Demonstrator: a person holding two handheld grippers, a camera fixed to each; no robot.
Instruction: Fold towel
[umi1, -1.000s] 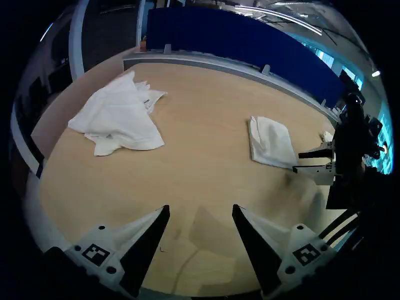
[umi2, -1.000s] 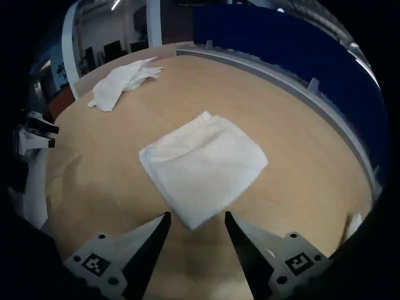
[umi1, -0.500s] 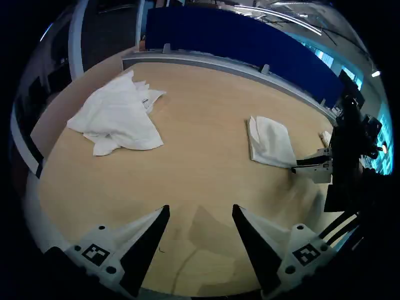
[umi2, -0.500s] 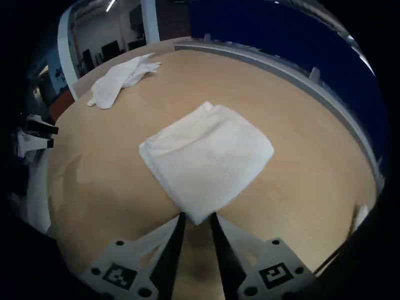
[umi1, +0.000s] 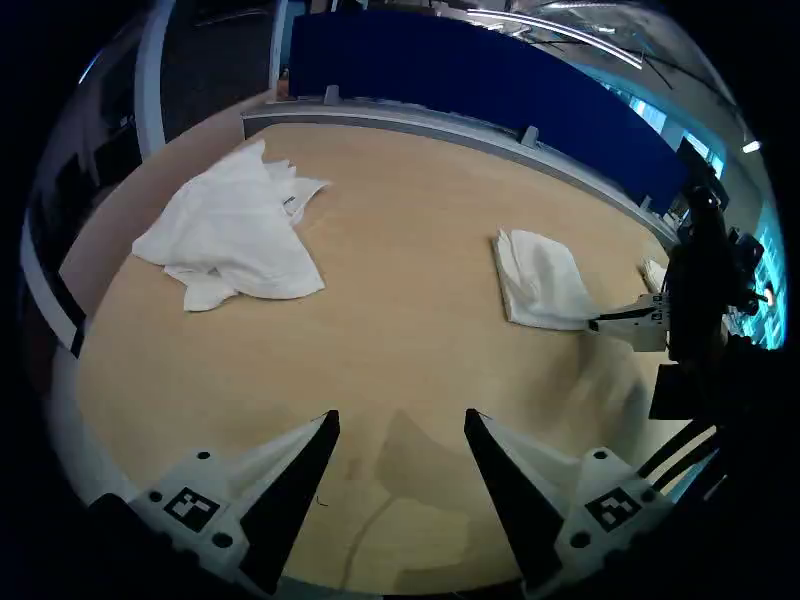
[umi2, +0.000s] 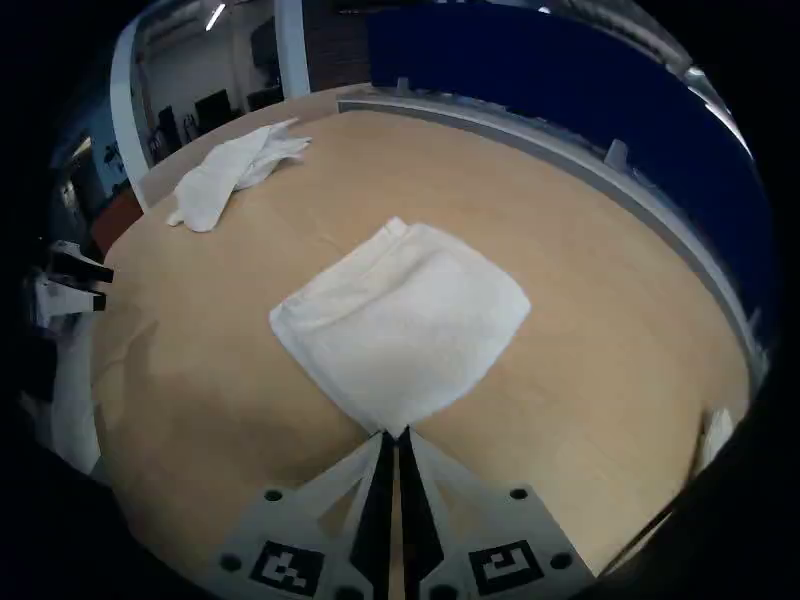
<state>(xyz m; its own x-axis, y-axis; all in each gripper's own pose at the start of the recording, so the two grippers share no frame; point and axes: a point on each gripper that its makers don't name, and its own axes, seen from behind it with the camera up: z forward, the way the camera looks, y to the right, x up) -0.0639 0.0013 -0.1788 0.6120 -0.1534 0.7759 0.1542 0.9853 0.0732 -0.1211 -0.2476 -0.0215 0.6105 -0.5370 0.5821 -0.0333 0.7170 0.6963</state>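
A white terry folded towel (umi2: 400, 320) is shown lying flat on a pale wooden table (umi1: 400, 330). It is folded into a thick, nearly square pad, with stacked layers showing along its far left edge. In the right gripper view it is set cornerwise, one corner pointing at the camera and the opposite corner at the table's far edge, where a blue partition (umi1: 480, 80) stands. Its sides are so nearly equal that no long axis can be told there; in the left gripper view it looks slightly longer from near to far. It is placed on the right half of the table, apart from the far edge. The right gripper (umi2: 398, 435) is drawn narrow, its fingers pinched together on the towel's near corner. The left gripper (umi1: 400, 415) is held wide over bare wood by the near edge, holding nothing. A second, crumpled white towel (umi1: 230, 230) is heaped near the far left corner, well apart.
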